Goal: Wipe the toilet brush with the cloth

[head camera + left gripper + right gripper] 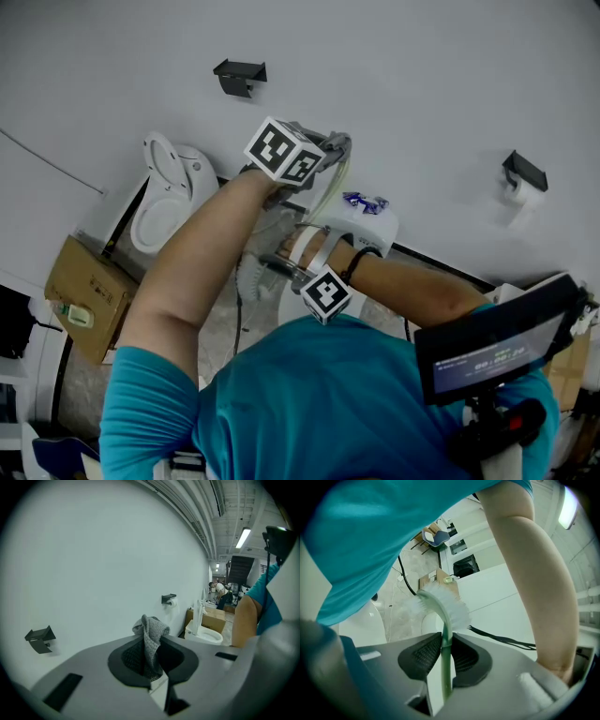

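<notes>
In the head view my left gripper is raised toward the white wall with a grey cloth bunched at its tip. The left gripper view shows the grey knitted cloth pinched between the dark pads of the left gripper, its top sticking up past them. Lower down, my right gripper points left and holds the toilet brush. In the right gripper view the right gripper is shut on the pale green handle, and the white bristle head curves away above the jaws.
A white toilet with its lid up stands at the left, a cardboard box beside it. A second toilet's tank lies under my arms. A black bracket and a paper holder hang on the wall. A black cable runs across the floor.
</notes>
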Available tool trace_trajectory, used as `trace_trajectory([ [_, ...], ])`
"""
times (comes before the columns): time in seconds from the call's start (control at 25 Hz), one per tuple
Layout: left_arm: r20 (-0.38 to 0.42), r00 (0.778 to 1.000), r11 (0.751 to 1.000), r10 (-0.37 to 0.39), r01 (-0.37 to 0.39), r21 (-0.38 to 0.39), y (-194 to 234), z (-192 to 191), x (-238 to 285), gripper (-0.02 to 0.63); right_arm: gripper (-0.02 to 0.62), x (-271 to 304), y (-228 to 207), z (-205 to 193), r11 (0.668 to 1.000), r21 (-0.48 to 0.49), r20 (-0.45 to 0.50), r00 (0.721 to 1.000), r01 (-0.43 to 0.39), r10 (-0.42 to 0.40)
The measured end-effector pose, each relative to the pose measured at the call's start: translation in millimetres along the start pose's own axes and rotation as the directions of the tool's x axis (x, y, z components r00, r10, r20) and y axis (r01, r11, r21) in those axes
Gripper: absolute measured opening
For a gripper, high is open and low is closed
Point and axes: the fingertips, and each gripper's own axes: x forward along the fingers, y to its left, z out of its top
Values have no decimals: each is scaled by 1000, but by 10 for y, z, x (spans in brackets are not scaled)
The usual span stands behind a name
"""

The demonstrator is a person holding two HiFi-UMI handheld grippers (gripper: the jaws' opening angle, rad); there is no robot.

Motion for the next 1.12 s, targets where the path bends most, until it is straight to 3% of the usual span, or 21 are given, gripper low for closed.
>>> trace_trajectory([
  [0.68, -155, 985, 997, -75, 79, 21, -162, -434, 23, 38, 63, 20, -152, -110, 999, -20, -22, 999, 48, -48],
  [1.12, -282, 943, 981, -178, 192, 23, -337, -785, 48, 38, 64, 44, -126, -161, 999, -24, -35, 998, 47, -48],
])
